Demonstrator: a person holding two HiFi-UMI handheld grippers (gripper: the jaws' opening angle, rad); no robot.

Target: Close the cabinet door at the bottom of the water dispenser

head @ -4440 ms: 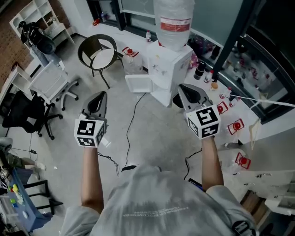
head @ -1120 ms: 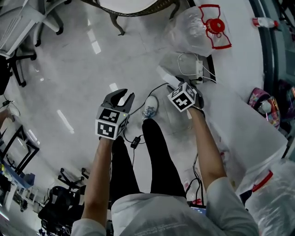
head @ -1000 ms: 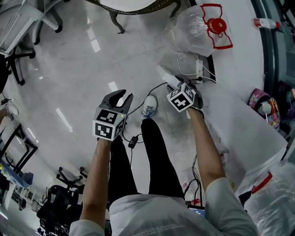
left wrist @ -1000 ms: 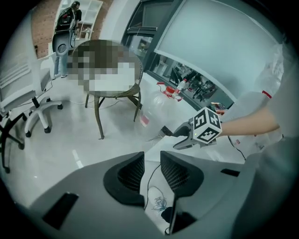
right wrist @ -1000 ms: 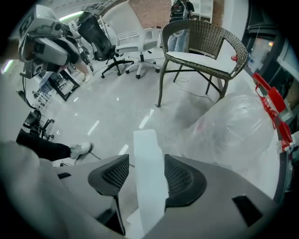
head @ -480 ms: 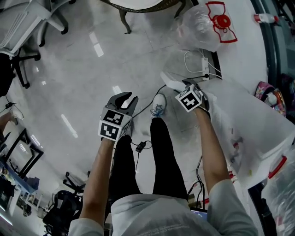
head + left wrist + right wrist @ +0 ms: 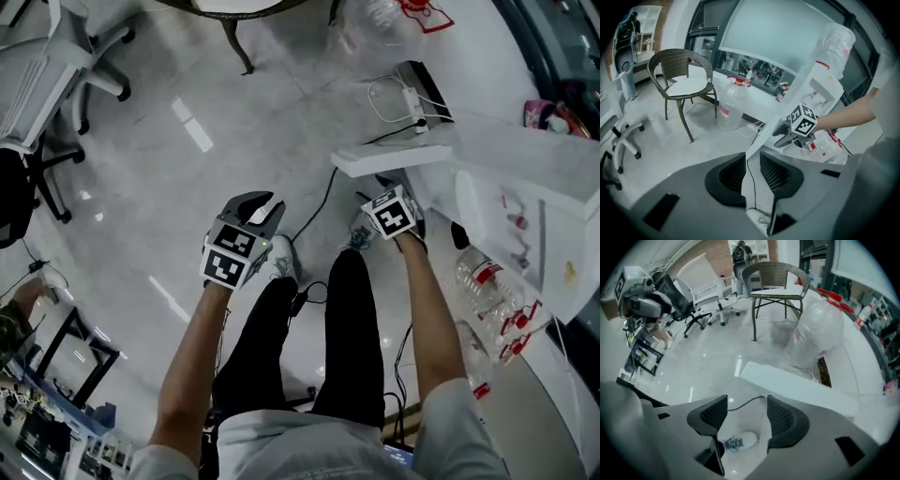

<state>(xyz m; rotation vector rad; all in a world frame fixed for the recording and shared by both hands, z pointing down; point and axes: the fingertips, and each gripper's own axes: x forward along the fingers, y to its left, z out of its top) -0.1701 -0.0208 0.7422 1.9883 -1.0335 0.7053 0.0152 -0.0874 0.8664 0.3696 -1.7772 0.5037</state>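
The black right gripper (image 7: 389,192) has moved along the white cabinet door (image 7: 394,159) toward the white water dispenser (image 7: 525,169), its jaws just opening, empty. The black left gripper (image 7: 267,204) has just narrowed its empty jaws.

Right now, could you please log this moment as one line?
cabinet door: open, not gripped | left gripper: open, empty, jaws just closing slightly | right gripper: open, empty, jaws just opening

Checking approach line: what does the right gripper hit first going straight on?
Right gripper: likely the floor by the person's shoe, short of the open cabinet door; depth unclear.
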